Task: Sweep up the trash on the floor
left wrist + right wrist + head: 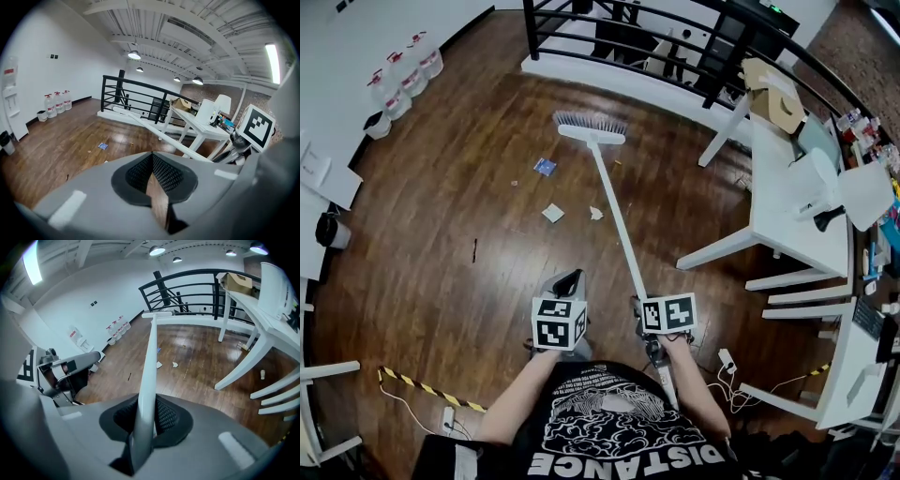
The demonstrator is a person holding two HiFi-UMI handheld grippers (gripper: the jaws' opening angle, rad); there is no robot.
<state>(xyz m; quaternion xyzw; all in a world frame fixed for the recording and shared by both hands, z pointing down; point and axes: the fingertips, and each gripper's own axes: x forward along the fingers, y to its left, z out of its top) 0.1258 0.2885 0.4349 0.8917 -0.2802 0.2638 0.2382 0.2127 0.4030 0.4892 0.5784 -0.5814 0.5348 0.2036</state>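
Black printed shirt [619, 431] fills the bottom of the head view, with both forearms reaching forward to the grippers. Just ahead, the right gripper [146, 413] has its jaws clamped on the white broom handle [150, 362], which runs straight out between the mesh pads. The left gripper [151, 157] holds nothing: its jaws meet at the tips, with only a thin wedge of floor showing between the pads. From the right gripper the handle slants away over the dark wooden floor [441, 234] to the broom head [591, 127], which is down on the boards near the white ledge under the black railing [675, 28]. The trash lies left of the handle: a blue scrap [545, 167], a white paper piece [552, 213] and a crumpled white bit [596, 213]. White tables [787, 206] stand to the right; water bottles [403, 75] line the white wall on the left.
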